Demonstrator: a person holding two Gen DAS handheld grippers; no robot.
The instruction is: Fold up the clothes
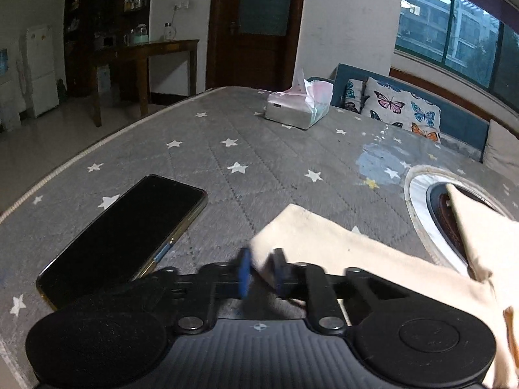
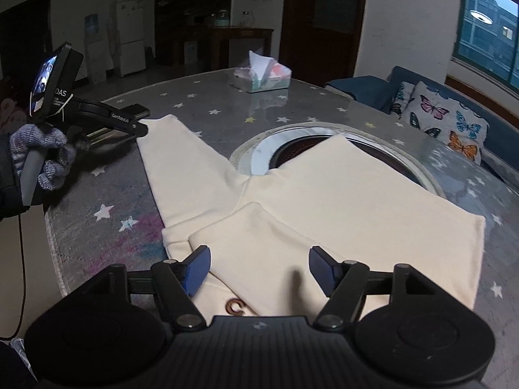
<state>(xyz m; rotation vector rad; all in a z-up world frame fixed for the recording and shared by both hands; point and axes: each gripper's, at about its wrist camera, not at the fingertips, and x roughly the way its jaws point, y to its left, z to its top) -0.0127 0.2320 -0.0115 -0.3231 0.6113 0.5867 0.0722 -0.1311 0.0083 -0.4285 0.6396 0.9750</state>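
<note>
Left tongs (image 1: 262,270) are clenched on a sleeve tip of the cream garment (image 2: 324,201), which lies spread on the star-printed counter (image 1: 227,168). Right tongs (image 2: 259,269) stand released above its folded part, beside a brown letter "C" (image 2: 235,307). I read "GenRobot.AI" on my left tool.

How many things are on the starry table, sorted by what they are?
Cream garment: 1
Phone: 1
Tissue box: 1
Total: 3
</note>
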